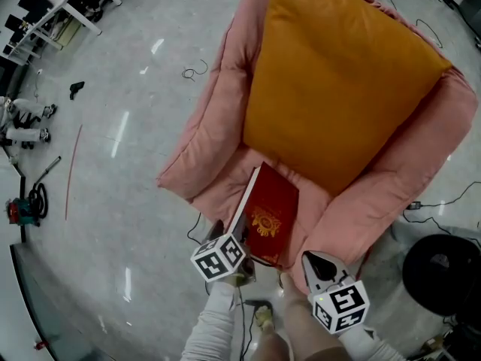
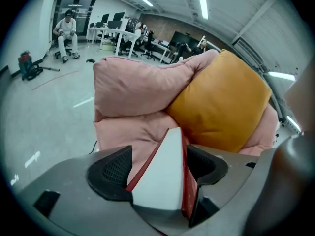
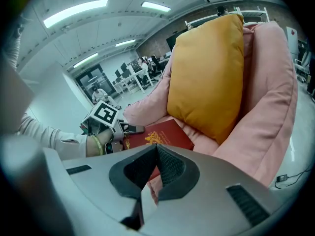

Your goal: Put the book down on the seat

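A red book with a gold emblem lies on the seat of the pink armchair, in front of the orange cushion. My left gripper is at the book's near left corner. In the left gripper view the book's white page edge stands between the jaws, which are open, with pink fabric showing between the left pad and the cover. My right gripper hovers at the seat's front right, shut and empty. Over its closed pads it looks at the book and the cushion.
A black round object stands on the floor right of the chair, with cables near it. A loose cable and tools lie on the grey floor to the left. Desks and a seated person are far behind.
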A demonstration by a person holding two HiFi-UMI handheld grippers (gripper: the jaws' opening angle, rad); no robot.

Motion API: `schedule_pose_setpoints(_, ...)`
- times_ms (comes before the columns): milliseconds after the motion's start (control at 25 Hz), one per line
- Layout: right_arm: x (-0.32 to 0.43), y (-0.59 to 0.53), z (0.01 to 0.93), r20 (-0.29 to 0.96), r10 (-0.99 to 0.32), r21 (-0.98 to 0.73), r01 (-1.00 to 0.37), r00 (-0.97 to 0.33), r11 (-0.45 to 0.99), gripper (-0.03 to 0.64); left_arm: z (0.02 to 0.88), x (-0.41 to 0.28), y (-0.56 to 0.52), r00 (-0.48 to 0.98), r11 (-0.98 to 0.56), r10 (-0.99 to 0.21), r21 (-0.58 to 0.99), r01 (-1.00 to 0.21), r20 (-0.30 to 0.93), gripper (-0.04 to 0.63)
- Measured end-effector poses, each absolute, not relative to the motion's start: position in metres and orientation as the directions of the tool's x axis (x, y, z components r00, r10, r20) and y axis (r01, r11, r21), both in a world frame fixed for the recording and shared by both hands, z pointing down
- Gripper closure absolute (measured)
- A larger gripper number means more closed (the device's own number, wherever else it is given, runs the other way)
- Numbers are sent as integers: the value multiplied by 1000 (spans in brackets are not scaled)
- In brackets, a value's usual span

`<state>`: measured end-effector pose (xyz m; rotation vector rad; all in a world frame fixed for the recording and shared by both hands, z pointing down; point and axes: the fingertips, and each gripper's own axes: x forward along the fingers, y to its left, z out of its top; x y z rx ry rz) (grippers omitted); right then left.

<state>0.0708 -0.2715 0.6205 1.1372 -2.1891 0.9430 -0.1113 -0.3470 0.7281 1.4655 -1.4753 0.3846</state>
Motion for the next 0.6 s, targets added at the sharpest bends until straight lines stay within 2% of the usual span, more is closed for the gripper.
schedule_pose_setpoints(200, 55, -265, 623, 680, -487, -359, -828, -548, 430, 612, 746, -150, -323, 126, 287, -538, 322, -902, 833, 200)
schedule_pose_setpoints(600, 50, -254, 607, 665, -489, -356, -815, -564, 456, 612, 725, -159, -305, 112, 309, -564, 334, -891, 819, 195)
